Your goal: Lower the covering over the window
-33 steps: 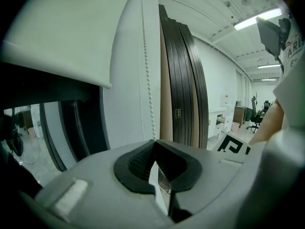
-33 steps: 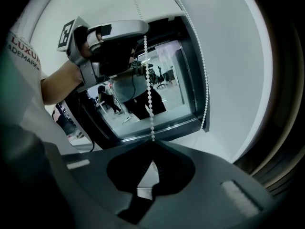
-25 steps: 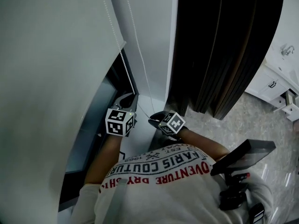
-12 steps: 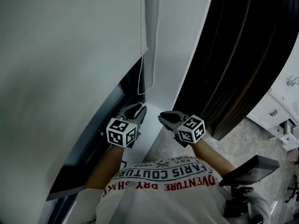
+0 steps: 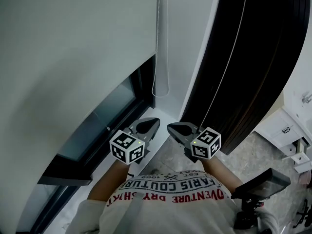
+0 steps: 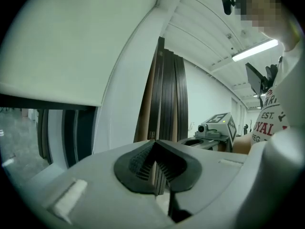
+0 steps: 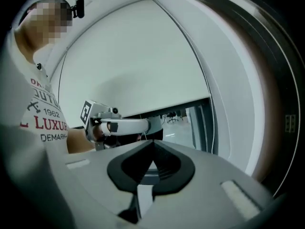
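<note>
The left gripper (image 5: pixel 147 126) has its pads pressed together, empty; the right gripper (image 5: pixel 179 128) has just been closing, its pads now meeting with nothing plainly between them, though a thin cord (image 5: pixel 224 67) runs down across the dark curtain (image 5: pixel 273 57) towards it; the two hover side by side; beyond them a chain loop (image 5: pixel 161 77) hangs right of the white blind (image 5: pixel 73 57), whose bottom edge leaves the lower window (image 5: pixel 105 113) bare.

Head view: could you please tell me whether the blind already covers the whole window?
No: below the bottom edge of the blind, a dark strip of the window shows uncovered.
</note>
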The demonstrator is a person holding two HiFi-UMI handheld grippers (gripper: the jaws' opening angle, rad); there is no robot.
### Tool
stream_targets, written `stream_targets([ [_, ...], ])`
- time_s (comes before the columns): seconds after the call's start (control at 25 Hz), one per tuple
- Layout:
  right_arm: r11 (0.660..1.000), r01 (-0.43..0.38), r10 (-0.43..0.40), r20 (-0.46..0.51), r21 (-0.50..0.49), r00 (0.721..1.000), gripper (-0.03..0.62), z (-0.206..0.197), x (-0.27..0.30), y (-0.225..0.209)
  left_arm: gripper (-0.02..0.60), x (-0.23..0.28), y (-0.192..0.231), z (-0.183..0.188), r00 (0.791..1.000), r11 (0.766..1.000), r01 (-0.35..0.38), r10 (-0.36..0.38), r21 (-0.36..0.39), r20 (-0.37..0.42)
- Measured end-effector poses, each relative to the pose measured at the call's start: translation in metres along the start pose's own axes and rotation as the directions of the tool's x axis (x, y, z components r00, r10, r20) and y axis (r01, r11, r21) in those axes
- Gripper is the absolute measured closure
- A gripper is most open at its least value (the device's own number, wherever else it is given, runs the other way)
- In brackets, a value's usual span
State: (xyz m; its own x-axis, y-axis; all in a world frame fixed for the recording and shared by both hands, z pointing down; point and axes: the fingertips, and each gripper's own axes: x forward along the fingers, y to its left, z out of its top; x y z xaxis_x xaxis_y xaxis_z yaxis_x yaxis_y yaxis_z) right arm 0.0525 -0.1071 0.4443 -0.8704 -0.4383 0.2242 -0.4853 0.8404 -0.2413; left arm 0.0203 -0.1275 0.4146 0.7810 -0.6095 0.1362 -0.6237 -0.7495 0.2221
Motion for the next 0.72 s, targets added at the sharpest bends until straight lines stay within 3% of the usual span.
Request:
stream_targets([
  [0.4, 0.999, -0.013, 0.015, 0.042, -0.047, 0.999, 0.589, -0.015, -0.095, 0.089, 0.578, -0.052, -0.128, -0.015, 0.999, 0.997, -0.043, 0.042, 0.060, 0.020],
  [0.72, 1.000, -0.008, 0.008, 0.003, -0.012, 1.000, 0.589, -0.033, -0.103, 0.089, 0.578, -0.051, -0.139, -0.035, 0.999, 0.999, -0.038, 0.038, 0.033, -0.014],
])
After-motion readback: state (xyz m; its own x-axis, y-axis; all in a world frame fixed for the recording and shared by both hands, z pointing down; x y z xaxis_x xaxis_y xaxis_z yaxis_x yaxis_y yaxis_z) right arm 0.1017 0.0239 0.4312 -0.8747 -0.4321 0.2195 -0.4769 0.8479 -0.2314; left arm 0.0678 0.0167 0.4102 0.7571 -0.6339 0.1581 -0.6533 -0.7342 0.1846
